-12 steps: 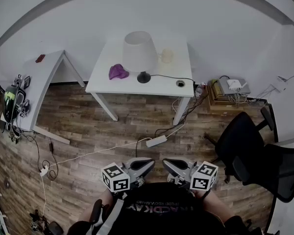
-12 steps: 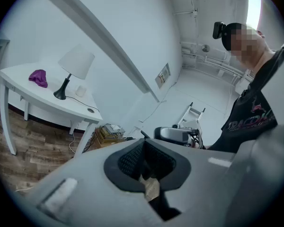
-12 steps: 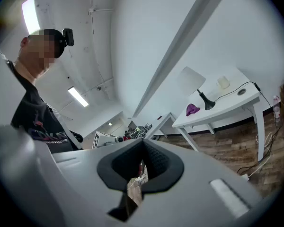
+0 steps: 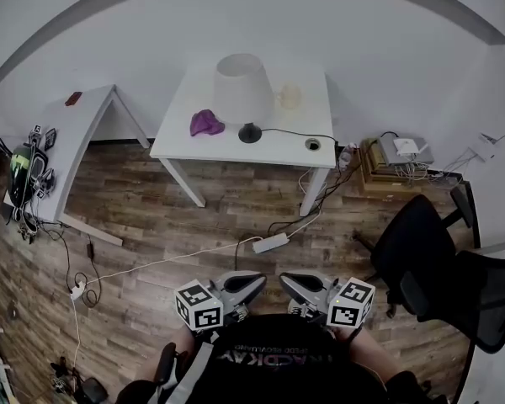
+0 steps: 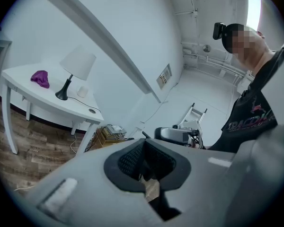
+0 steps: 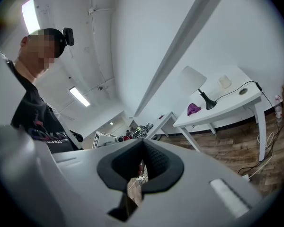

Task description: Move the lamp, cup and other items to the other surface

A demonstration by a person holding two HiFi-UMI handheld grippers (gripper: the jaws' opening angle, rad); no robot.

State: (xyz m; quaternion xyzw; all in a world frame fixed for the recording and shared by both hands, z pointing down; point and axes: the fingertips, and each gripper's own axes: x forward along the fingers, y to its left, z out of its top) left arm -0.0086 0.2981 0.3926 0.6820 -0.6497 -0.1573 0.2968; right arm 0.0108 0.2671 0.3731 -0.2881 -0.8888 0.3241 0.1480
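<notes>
2 empty grey grippers, left gripper (image 4: 254, 283) and right gripper (image 4: 288, 283), are hovering jaws together, well apart from the white table (image 4: 194, 146) straight ahead, where the upright white-shaded, black-based lamp (image 4: 242, 91) is standing left-hand of the cream cup (image 4: 289, 97).

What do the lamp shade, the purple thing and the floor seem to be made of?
Lamp shade: likely fabric or paper, matte white, no shine.
Purple thing: probably cloth, crumpled shape.
Floor: wood or wood-look laminate, plank seams and grain.
</notes>
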